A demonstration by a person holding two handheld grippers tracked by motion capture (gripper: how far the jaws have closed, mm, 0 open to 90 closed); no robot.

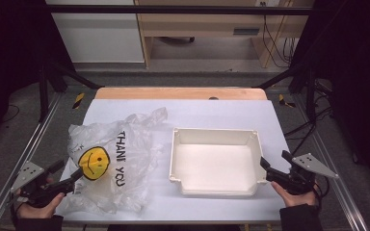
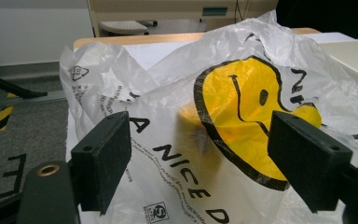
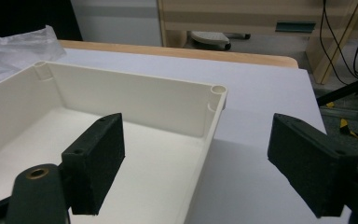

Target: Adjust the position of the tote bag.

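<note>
The bag (image 1: pixel 113 154) lies crumpled on the table's (image 1: pixel 221 113) left half, its printed lettering running away from the person. The tray (image 1: pixel 215 161) sits beside it, long side across. The left tool (image 1: pixel 74 175) gapes at the bag; the right tool (image 1: pixel 265 168) straddles the tray's wall, open.

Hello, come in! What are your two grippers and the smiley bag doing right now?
Left gripper open, facing smiley bag. Right gripper open at white tray wall. Yellow thing inside bag. Nothing in the way.

sleeves (image 1: pixel 298 216): dark, perhaps black | fingers (image 2: pixel 103 158): black, screw-holed pads
</note>
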